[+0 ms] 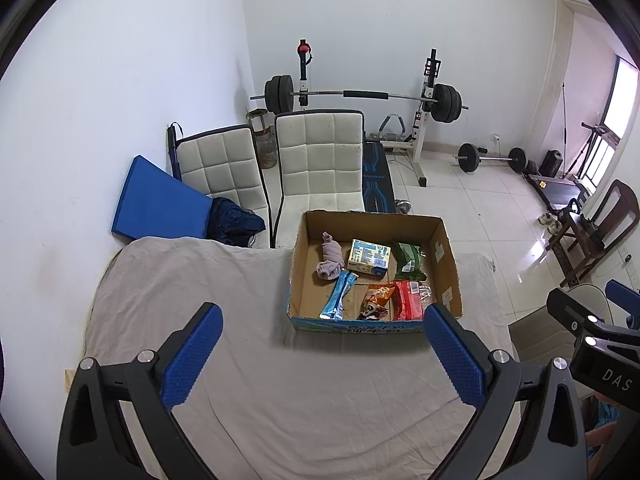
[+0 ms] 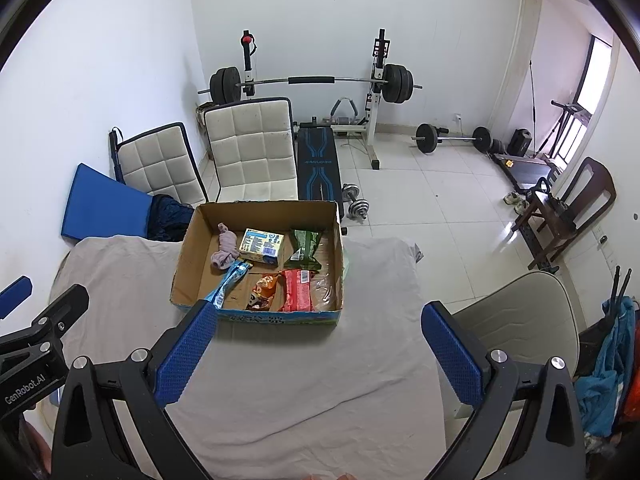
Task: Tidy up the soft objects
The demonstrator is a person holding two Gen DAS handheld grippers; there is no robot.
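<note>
An open cardboard box (image 1: 448,264) (image 2: 188,264) stands on a table under a grey cloth (image 1: 208,280) (image 2: 120,280). In it lie a rolled pinkish sock (image 1: 331,262) (image 2: 225,254), a small carton (image 1: 369,263) (image 2: 262,248), a green packet (image 1: 408,261) (image 2: 305,250), a light-blue pouch (image 1: 338,296) (image 2: 228,284), an orange snack bag (image 1: 376,300) (image 2: 262,292) and a red packet (image 1: 408,300) (image 2: 298,290). My left gripper (image 1: 324,326) is open and empty, just short of the box. My right gripper (image 2: 320,322) is open and empty, at the box's near right corner.
Two white padded chairs (image 1: 320,160) (image 2: 252,148) and a blue mat (image 1: 160,200) stand behind the table. A barbell rack (image 1: 360,96), a weight bench (image 2: 318,168) and dumbbells (image 2: 354,202) are on the tiled floor. A beige chair (image 2: 516,312) is right of the table.
</note>
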